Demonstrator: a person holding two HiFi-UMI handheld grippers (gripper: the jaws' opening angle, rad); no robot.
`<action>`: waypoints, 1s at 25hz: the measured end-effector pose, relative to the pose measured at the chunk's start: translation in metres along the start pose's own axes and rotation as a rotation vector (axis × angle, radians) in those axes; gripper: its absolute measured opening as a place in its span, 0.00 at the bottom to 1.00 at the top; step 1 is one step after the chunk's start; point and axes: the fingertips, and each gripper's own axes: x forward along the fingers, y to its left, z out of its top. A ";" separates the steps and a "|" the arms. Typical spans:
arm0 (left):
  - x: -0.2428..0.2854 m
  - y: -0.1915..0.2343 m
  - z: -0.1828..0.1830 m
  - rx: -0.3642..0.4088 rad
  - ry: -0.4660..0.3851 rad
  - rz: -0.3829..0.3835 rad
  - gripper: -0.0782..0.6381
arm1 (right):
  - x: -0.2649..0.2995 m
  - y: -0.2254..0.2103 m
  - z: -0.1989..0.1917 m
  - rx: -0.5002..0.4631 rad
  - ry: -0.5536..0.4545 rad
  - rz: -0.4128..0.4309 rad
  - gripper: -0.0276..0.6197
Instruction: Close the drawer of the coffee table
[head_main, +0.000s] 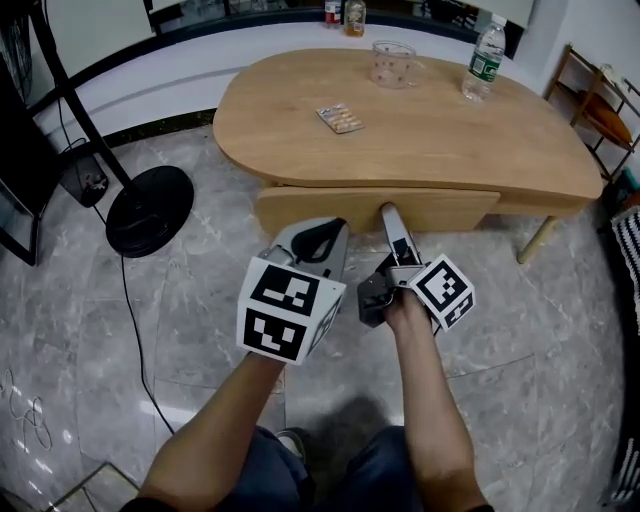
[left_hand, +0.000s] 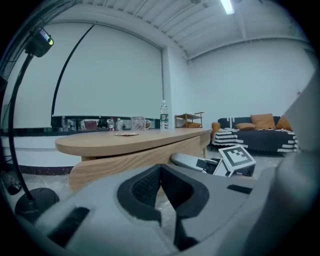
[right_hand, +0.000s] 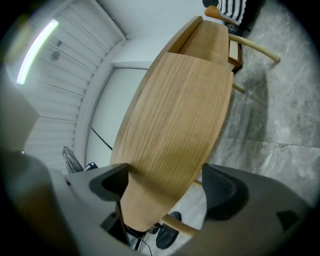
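The oval wooden coffee table (head_main: 450, 140) has a drawer (head_main: 330, 208) under its near edge, with the front standing a little out from the frame. My right gripper (head_main: 392, 213) is rolled on its side, tips at the drawer front. Its jaws are open, and the wood panel (right_hand: 170, 130) fills the space between them (right_hand: 167, 185). My left gripper (head_main: 322, 238) hangs just short of the drawer's left half, and its black pads (left_hand: 145, 187) meet at the tip, shut on nothing. The left gripper view shows the drawer front (left_hand: 125, 162) ahead and the right gripper (left_hand: 192, 161) beside it.
On the tabletop lie a blister pack (head_main: 341, 118), a glass mug (head_main: 393, 63) and a water bottle (head_main: 484, 58). A fan's round black base (head_main: 150, 210) and cable sit on the marble floor to the left. A wooden rack (head_main: 600, 110) stands at the right, and a sofa (left_hand: 260, 132) beyond.
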 end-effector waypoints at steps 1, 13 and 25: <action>0.002 0.002 -0.001 -0.001 -0.001 -0.001 0.12 | 0.003 -0.001 0.000 0.000 -0.003 0.002 0.73; 0.023 0.018 -0.008 -0.003 -0.008 -0.030 0.12 | 0.031 -0.007 0.005 0.018 -0.069 0.025 0.72; 0.015 0.025 -0.002 -0.008 -0.031 -0.001 0.12 | 0.027 -0.012 0.000 -0.011 0.001 -0.004 0.63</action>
